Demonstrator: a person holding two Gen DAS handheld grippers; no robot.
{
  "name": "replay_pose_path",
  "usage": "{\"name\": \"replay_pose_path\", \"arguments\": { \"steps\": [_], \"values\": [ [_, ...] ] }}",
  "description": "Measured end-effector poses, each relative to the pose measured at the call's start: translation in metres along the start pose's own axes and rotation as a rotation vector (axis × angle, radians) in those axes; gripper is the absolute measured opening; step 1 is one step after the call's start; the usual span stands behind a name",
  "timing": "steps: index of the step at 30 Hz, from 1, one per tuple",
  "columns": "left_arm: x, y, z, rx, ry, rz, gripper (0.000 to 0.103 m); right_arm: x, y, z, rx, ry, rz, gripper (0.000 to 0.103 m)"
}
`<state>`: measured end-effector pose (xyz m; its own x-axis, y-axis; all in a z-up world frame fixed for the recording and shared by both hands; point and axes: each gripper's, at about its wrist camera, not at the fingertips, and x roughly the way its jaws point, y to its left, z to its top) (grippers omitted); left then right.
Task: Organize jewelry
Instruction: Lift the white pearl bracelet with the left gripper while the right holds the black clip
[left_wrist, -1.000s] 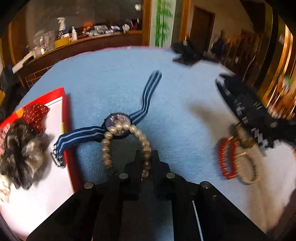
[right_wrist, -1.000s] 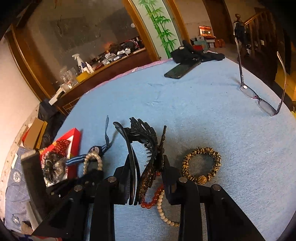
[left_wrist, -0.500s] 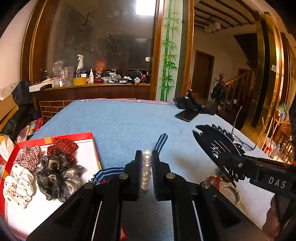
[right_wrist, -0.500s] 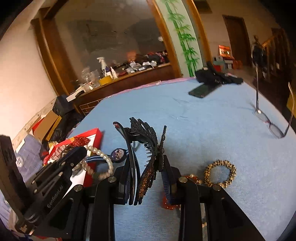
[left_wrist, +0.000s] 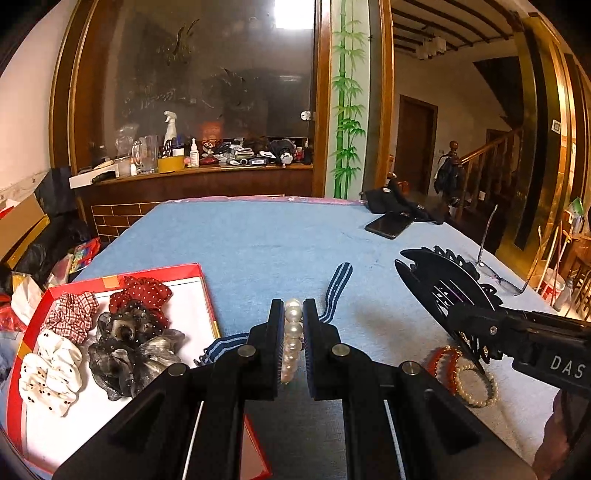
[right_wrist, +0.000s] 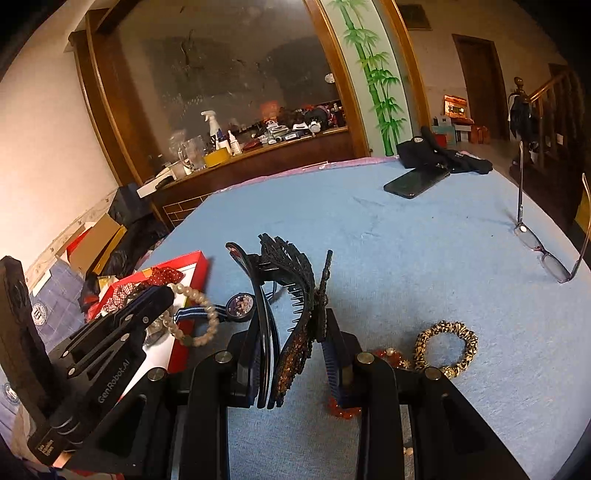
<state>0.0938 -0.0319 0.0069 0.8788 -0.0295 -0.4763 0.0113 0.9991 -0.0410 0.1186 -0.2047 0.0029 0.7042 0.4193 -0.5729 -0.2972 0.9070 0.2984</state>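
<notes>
Pearl bracelet (left_wrist: 293, 338): it's up off the table, pinched between the two pads of my left gripper (left_wrist: 293, 314), beads stacked in a line from the tips back toward me. From the right wrist view I see its loop hanging free below the tips, over the edge of the red box.
Left gripper: clenched tight on the pearl bracelet, only the beads between the pads.
Right gripper (right_wrist: 291, 332): clamped on the black hair claw (right_wrist: 291, 295), jaws part-way apart with the clip filling the space between them.
Hair claw: standing upright in my right tongs, teeth fanned above the blue cloth, glittery brown trim down its lower side.
Red box (left_wrist: 207, 288): at my left, white inside, near edge running under my left gripper.
Scrunchies (left_wrist: 122, 332): bunched in the box, one red dotted, one checked, one white with dark spots, one grey and shiny.
Watch (right_wrist: 240, 305): flat on the cloth just beside the box, round dial facing up, blue striped strap (left_wrist: 338, 286) trailing away from me.
Red bead bracelet (left_wrist: 441, 363): on the cloth under my right gripper, touching a second pearl string (left_wrist: 476, 387).
Leopard scrunchie (right_wrist: 447, 349): on the cloth right of my right tongs, beside the red beads.
Table (left_wrist: 277, 236): covered in blue cloth.
Far side: a dark phone (left_wrist: 389, 224) against a black pouch, and glasses (right_wrist: 546, 254) resting lens-down with arms up, well apart from the jewelry.
</notes>
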Motion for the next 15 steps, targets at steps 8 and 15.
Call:
{"name": "replay_pose_path", "arguments": {
  "steps": [8, 15],
  "values": [
    [0.0005, -0.0013, -0.0028, 0.017, -0.003, 0.052, 0.009, 0.0009, 0.0009, -0.0009, -0.005, -0.002, -0.001, 0.031],
    [0.0004, -0.0033, -0.0029, 0.034, -0.004, 0.074, 0.009, 0.0002, 0.0002, -0.0022, -0.003, 0.000, -0.005, 0.031]
  ]
}}
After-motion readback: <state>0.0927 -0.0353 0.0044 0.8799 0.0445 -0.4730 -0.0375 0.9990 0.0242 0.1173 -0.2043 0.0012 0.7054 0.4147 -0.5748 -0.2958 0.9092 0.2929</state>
